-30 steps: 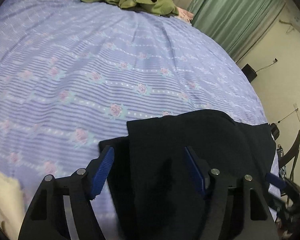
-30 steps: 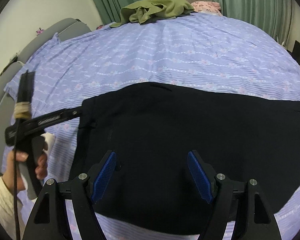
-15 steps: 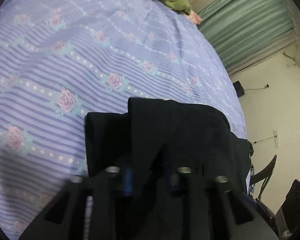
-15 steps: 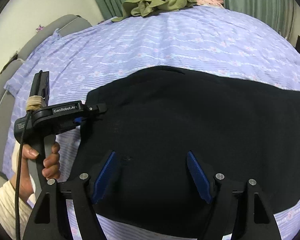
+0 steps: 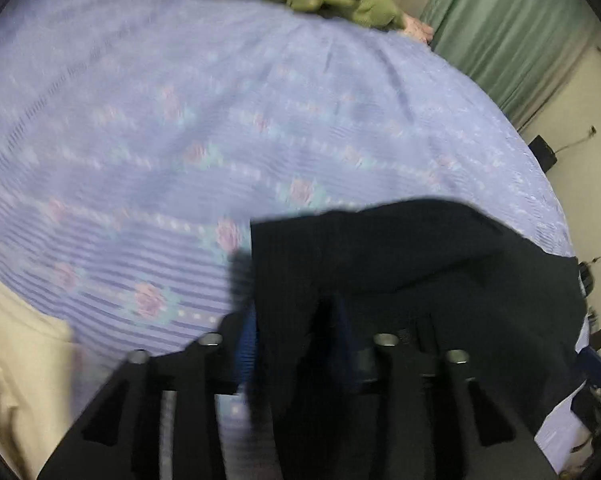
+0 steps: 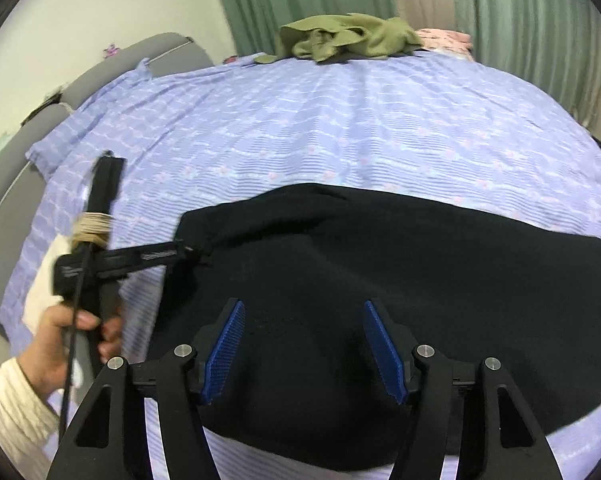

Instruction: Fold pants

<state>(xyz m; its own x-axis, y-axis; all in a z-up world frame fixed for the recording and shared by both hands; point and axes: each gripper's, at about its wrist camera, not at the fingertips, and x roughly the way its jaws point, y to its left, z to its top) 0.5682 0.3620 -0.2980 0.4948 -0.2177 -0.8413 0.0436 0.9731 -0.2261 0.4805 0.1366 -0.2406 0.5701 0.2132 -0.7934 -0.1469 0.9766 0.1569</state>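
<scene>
Here the left tool (image 5: pixel 296 344) is clamped on the left edge of the black pants (image 6: pixel 400 280), which lie across the near side of the bed (image 6: pixel 340 120); the right tool (image 6: pixel 302 350) hangs wide open over them, holding nothing. The fold should go best if that edge is lifted evenly and carried straight across. One pair of pants, two tools, one green heap of clothes (image 6: pixel 348 38) at the far edge.

Left wrist view: low, close over black pants (image 5: pixel 400 280), facing across bed (image 5: pixel 180 120) toward green curtains (image 5: pixel 500 32). Right wrist view: higher, farther back, same heading. Shared: pants (image 6: pixel 380 264), bed, olive garment pile (image 6: pixel 340 40).
</scene>
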